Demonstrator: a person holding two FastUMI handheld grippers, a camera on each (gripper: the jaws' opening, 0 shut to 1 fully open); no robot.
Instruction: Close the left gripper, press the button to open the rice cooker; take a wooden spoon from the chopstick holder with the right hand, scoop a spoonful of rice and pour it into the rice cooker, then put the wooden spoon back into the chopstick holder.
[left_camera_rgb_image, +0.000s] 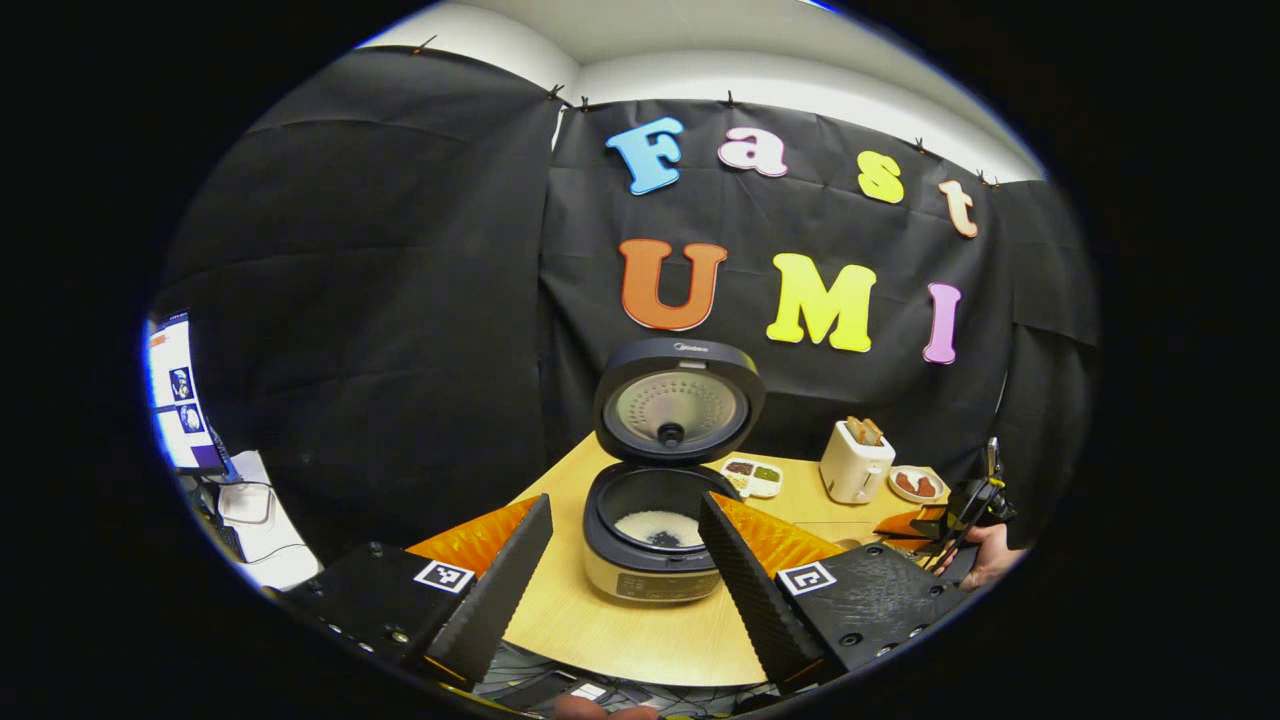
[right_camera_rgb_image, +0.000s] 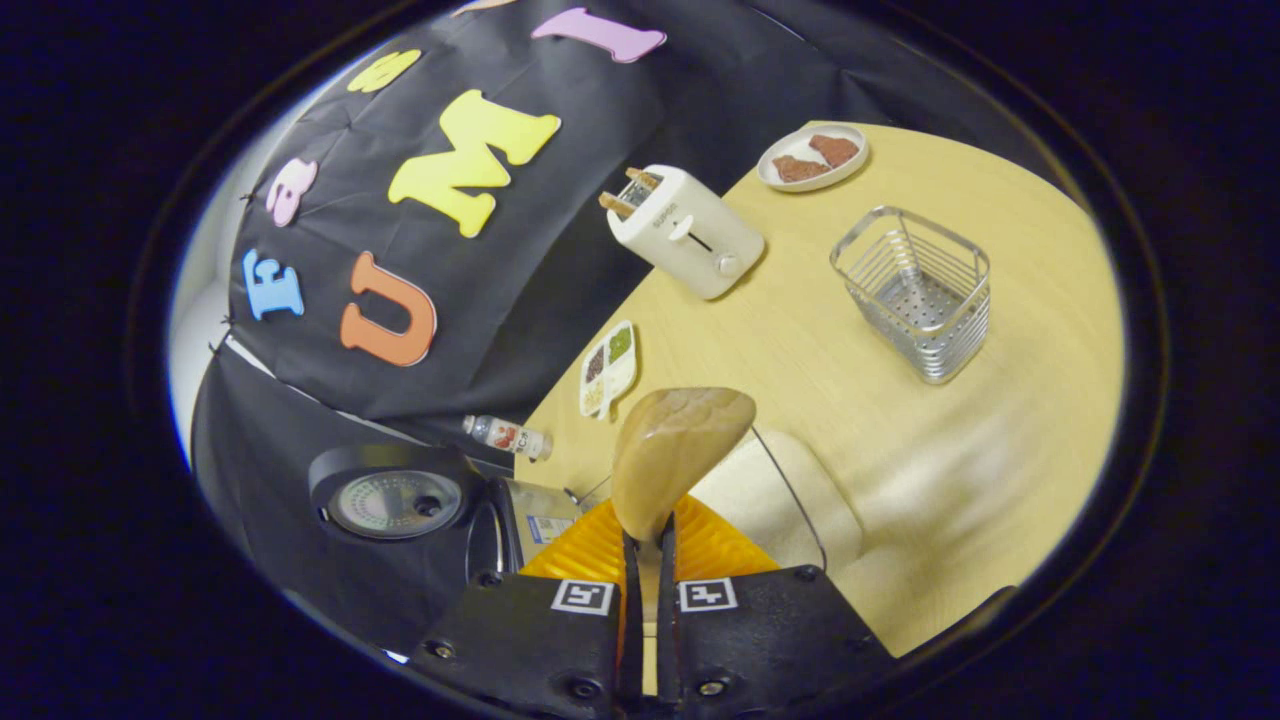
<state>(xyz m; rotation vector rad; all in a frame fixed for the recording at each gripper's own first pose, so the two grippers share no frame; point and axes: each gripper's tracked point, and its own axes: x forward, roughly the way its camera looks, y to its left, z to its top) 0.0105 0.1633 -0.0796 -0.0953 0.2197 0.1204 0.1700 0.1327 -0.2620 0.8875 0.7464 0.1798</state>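
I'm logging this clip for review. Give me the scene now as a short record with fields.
rice cooker: lid up, rice inside
left gripper: open, holding nothing
right gripper: shut on wooden spoon
spoon bowl: no rice visible
chopstick holder: wire basket, upright on table
toaster: bread in slots

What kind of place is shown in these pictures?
Probably a mock kitchen in a recording booth: an open rice cooker, a toaster and a wire chopstick holder stand on a wooden table before a black cloth wall.
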